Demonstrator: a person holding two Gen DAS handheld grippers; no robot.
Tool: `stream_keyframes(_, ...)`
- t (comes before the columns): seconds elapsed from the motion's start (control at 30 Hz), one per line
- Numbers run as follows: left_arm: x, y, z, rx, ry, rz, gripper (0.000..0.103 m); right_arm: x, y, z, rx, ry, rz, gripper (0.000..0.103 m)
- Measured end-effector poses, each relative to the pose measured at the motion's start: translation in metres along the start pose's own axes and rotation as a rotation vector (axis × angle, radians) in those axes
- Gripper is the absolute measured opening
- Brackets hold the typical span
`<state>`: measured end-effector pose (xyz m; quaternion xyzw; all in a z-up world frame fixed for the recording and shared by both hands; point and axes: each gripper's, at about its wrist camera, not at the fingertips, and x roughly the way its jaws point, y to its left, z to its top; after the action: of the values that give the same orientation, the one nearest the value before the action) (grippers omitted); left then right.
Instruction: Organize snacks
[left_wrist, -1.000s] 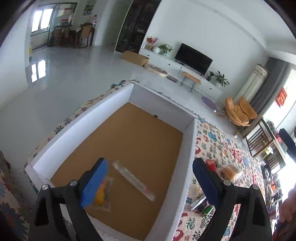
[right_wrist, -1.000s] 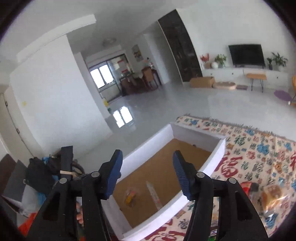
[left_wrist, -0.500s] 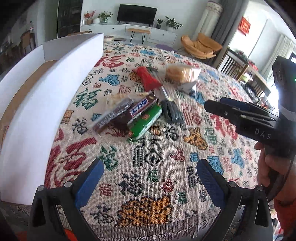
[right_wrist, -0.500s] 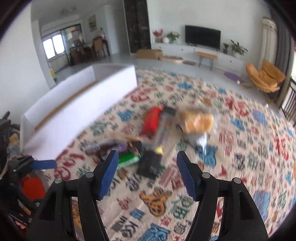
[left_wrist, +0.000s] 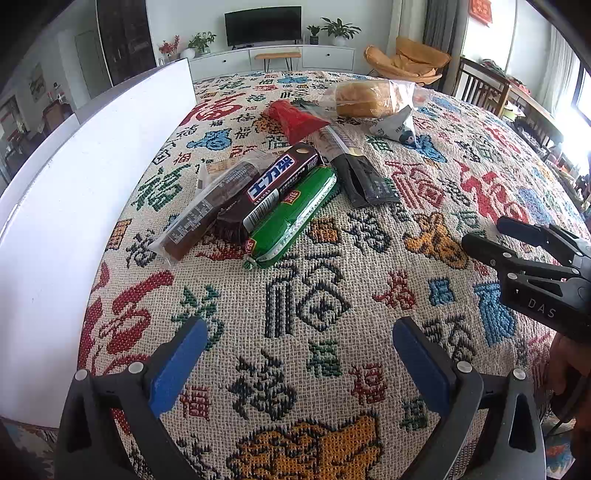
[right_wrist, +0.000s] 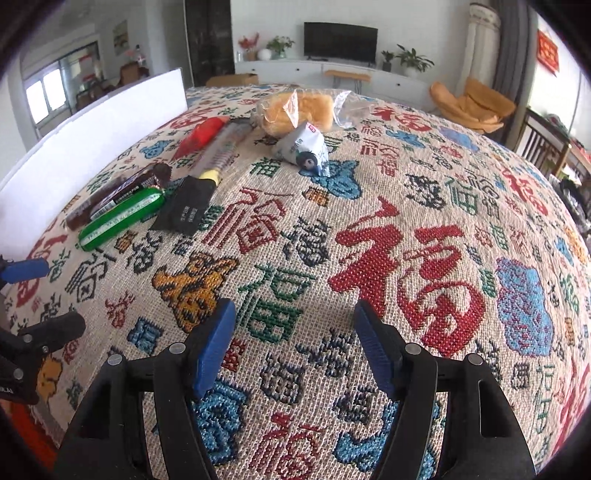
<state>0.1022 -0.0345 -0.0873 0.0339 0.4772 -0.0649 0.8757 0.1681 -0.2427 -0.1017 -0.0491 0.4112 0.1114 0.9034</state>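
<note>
Several snacks lie in a heap on the patterned tablecloth (left_wrist: 314, 295): a green bar (left_wrist: 295, 210), a brown Snickers-type bar (left_wrist: 269, 188), a clear-wrapped brown cake (left_wrist: 207, 210), a black packet (left_wrist: 365, 181), a red packet (left_wrist: 295, 118), bagged bread (left_wrist: 369, 98) and a small white pouch (left_wrist: 397, 129). My left gripper (left_wrist: 299, 354) hangs open over bare cloth, nearer than the heap. My right gripper (right_wrist: 295, 343) is empty, its jaws opening above the cloth; the green bar (right_wrist: 118, 218), black packet (right_wrist: 188, 206), white pouch (right_wrist: 303, 147) and bread (right_wrist: 295, 110) lie beyond it.
A white box wall (left_wrist: 92, 177) stands along the left of the heap, also the white box (right_wrist: 92, 136) in the right wrist view. The right gripper's body (left_wrist: 535, 266) shows at the right edge with a hand. Living-room furniture stands behind.
Both grippers swung down from over the white box to the tablecloth beside it. The snack heap now lies ahead of them. The right jaws stand a little wider.
</note>
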Motion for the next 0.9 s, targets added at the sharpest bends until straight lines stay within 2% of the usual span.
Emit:
stream_keyframes(0.13, 0.009, 0.005, 0.0, -0.026, 0.041, -0.03, 0.1, 0.0, 0.0, 0.0, 0.006, 0.004, -0.006, 0.074)
stream_keyframes(0.23, 0.01, 0.008, 0.001, -0.04, 0.041, -0.037, 0.1, 0.003, 0.0, 0.0, 0.007, 0.005, -0.007, 0.074)
stream_keyframes(0.4, 0.013, 0.001, 0.0, -0.001, 0.056, -0.005, 0.103, 0.003, 0.001, 0.001, 0.008, 0.005, -0.007, 0.074)
stream_keyframes(0.9, 0.014, 0.0, 0.0, -0.001, 0.059, -0.002, 0.103, 0.004, 0.001, 0.001, 0.008, 0.006, -0.006, 0.075)
